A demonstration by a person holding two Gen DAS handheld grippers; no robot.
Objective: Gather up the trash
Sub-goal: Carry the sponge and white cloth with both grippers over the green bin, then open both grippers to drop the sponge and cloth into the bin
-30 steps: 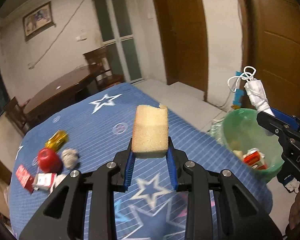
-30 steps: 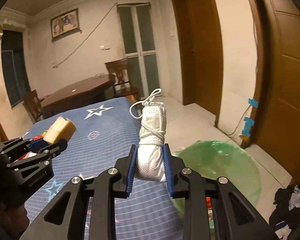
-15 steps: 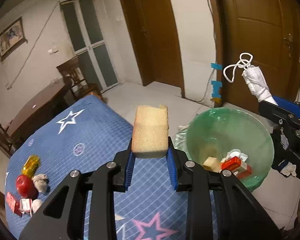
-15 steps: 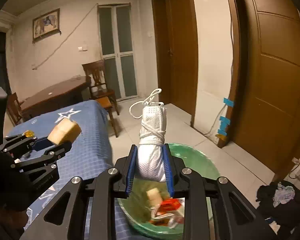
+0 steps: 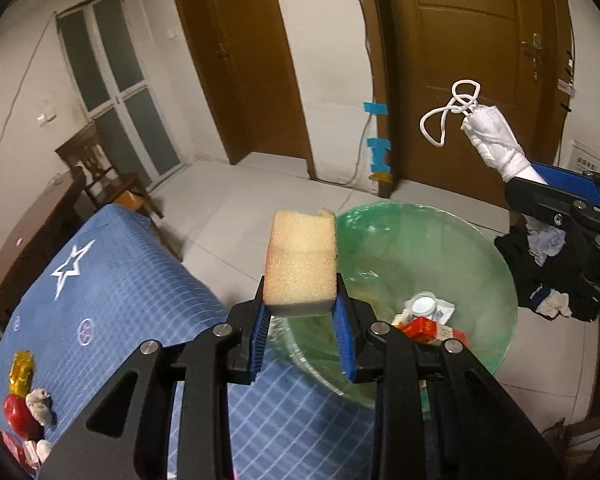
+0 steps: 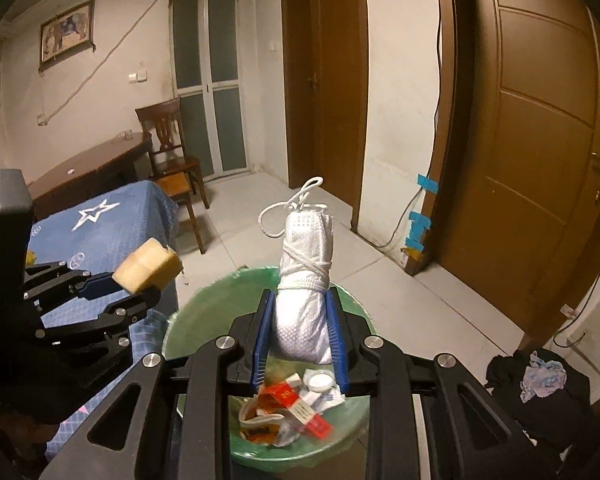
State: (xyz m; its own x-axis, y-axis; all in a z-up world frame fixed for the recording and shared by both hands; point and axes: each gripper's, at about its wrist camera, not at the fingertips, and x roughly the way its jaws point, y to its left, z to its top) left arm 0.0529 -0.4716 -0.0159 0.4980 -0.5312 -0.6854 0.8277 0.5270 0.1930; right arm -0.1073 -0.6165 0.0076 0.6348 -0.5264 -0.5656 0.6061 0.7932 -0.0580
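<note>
My left gripper [image 5: 300, 320] is shut on a yellow sponge block [image 5: 302, 264], held at the near left rim of a green-lined trash bin [image 5: 476, 248] on the floor. My right gripper [image 6: 300, 336] is shut on a rolled white face mask [image 6: 306, 292] tied with its ear loops, held upright above the same bin [image 6: 188, 320]. The bin holds red cartons [image 6: 296, 400], a white cap and wrappers. In the left wrist view the mask [image 5: 496, 144] shows at the upper right; in the right wrist view the sponge [image 6: 148, 266] shows at the left.
A table under a blue star-print cloth [image 5: 112, 292] stands left of the bin, with a red ball [image 5: 18, 416], a gold wrapper [image 5: 22, 368] and crumpled paper [image 5: 40, 404] at its far corner. Dark clothes [image 6: 540, 388] lie on the floor right of the bin. Brown doors, a wooden chair [image 6: 172, 168] behind.
Both grippers swung right from over the blue table toward the bin, still holding the sponge and the mask. The bin's inside has come into full view beneath them.
</note>
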